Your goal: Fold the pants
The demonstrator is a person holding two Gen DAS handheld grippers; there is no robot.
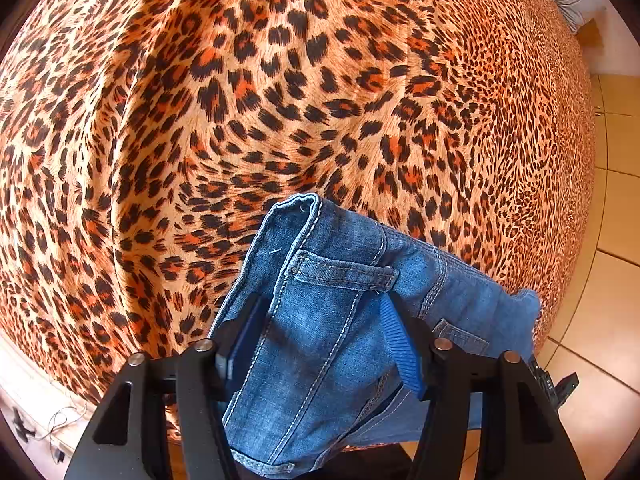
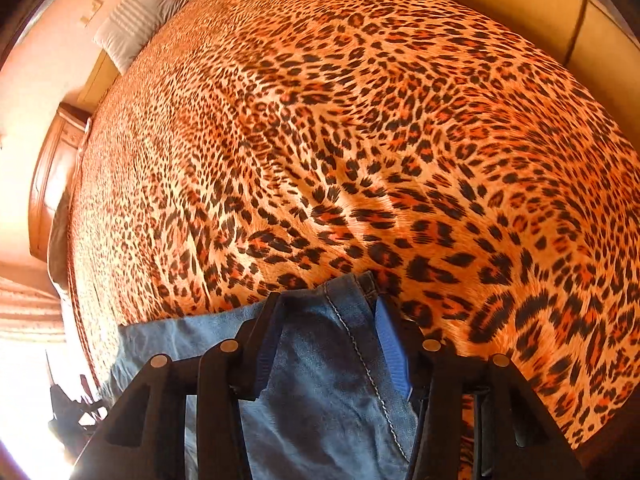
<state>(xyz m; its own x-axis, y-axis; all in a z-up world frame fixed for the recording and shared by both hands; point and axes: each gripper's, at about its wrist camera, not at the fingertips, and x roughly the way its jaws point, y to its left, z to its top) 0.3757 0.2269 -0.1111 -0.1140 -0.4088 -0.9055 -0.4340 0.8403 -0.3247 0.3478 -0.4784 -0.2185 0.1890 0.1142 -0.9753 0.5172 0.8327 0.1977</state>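
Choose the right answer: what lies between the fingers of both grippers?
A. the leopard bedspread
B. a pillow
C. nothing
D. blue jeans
D: denim of the jeans fills the gap of the left gripper, and the right gripper also has jeans between its fingers, above the bedspread.

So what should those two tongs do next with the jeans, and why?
Probably carry the jeans forward and lay them flat on the bedspread. Both the left tongs and right tongs grip denim near the bed's edge, with open bed ahead.
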